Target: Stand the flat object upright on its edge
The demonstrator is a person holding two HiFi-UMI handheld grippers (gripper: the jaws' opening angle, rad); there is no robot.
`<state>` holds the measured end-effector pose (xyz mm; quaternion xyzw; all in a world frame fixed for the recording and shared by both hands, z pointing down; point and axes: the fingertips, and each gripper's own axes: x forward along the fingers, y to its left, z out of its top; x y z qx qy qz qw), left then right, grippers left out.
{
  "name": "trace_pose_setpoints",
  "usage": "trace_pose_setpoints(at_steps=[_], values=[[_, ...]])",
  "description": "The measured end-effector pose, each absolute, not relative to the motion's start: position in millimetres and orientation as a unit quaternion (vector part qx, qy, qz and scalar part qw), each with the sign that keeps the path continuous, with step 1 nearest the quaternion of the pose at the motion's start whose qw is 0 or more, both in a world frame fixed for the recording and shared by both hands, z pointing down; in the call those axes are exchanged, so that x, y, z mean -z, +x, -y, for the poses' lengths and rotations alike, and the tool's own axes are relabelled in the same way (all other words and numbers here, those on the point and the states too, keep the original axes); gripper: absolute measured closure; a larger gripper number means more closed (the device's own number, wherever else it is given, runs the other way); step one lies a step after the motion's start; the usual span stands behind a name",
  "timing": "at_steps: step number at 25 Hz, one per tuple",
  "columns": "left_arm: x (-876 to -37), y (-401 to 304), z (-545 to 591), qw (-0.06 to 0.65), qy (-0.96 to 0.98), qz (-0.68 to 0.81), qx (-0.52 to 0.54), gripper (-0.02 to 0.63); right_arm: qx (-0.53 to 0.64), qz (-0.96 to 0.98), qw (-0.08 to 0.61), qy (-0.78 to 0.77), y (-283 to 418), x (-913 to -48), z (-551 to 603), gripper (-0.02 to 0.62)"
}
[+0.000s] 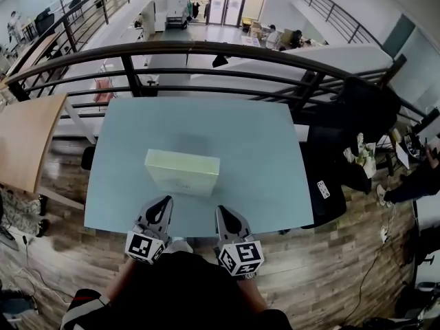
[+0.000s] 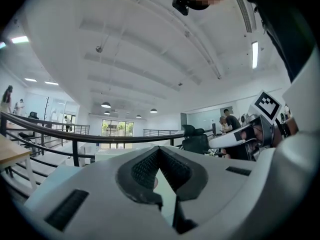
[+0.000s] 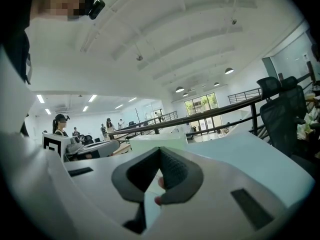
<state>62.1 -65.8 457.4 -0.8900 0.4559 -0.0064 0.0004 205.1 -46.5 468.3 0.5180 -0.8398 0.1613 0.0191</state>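
Resting on the table (image 1: 261, 157), pale box (image 1: 182, 172) just beyond left tool (image 1: 164, 201) and right tool (image 1: 222, 211), both pressed together, empty

Pale box (image 1: 182, 172) on light-blue table (image 1: 265, 150)

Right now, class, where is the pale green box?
In the head view, the pale green box sits on the light blue table, just beyond the left gripper and right gripper, touching neither.

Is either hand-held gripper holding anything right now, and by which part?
Nothing is held. The left hand-held gripper and the right hand-held gripper are both shut and empty, apart from the pale box on the table.
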Motion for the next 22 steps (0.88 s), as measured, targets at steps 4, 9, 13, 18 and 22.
trace_pose_setpoints(at_steps=[4,9,13,18,22], values=[[-447.4,73.5,49.7,-0.002,-0.886,-0.464,0.004,0.603,-0.159,0.842,0.016,0.515,213.8,-464.4,29.0,0.588],[-455.3,70.5,31.3,-0.006,-0.886,-0.463,-0.003,0.603,-0.154,0.840,0.015,0.520,220.3,-459.8,6.8,0.588],[-451.9,67.2,19.9,-0.008,-0.885,-0.465,-0.004,0.603,-0.148,0.838,0.009,0.525,220.7,-457.2,-7.4,0.588],[-449.3,64.5,-3.2,-0.017,-0.887,-0.462,-0.006,0.603,-0.145,0.836,0.005,0.529,217.3,-453.6,-25.6,0.588],[-444.9,58.6,-18.1,-0.015,-0.887,-0.461,-0.009,0.603,-0.142,0.836,0.000,0.531,212.0,-448.8,-40.4,0.588]])
